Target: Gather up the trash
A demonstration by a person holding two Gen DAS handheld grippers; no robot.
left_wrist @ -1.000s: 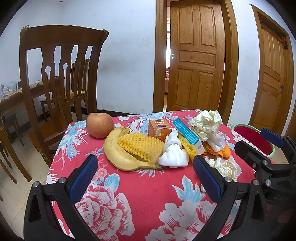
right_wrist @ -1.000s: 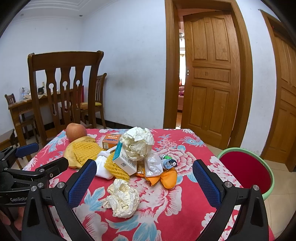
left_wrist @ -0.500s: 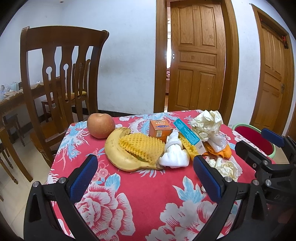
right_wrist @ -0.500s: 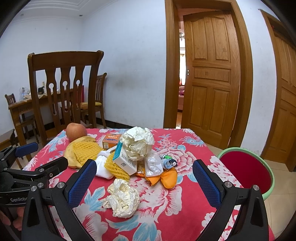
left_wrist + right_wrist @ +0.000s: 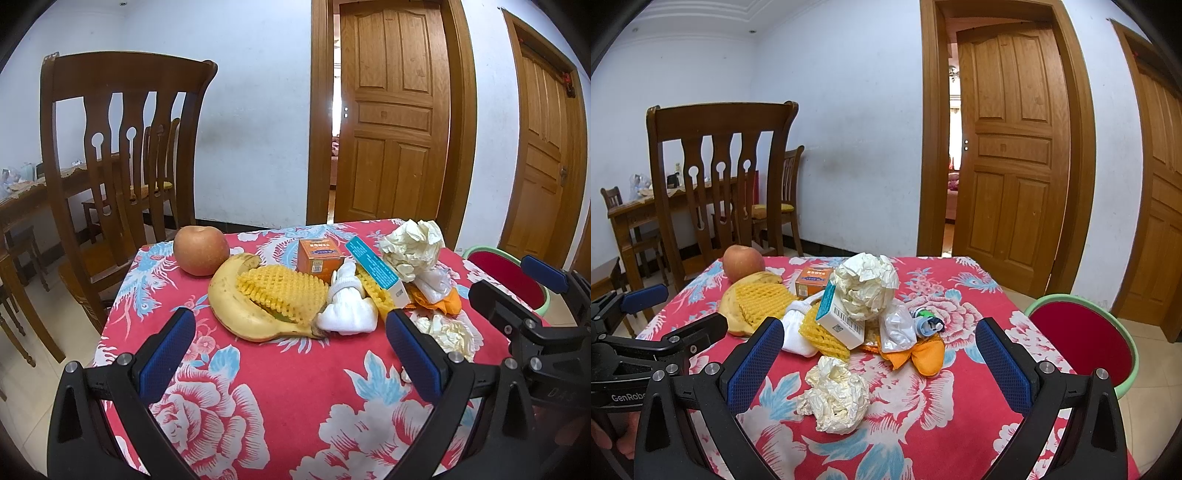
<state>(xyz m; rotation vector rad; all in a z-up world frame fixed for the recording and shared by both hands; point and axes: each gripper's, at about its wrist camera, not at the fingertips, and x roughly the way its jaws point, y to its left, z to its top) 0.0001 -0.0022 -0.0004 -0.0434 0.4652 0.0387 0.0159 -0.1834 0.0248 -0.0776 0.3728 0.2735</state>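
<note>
Right now my left gripper [image 5: 291, 350] and right gripper [image 5: 879, 360] both gape wide, holding nothing, above the floral tablecloth [image 5: 923, 413]; a crumpled paper ball [image 5: 836, 395] lies nearest my right jaws, the trash heap [image 5: 864, 306] with banana [image 5: 240, 306] and apple [image 5: 201, 250] beyond, the red basin [image 5: 1082, 339] off right
</note>
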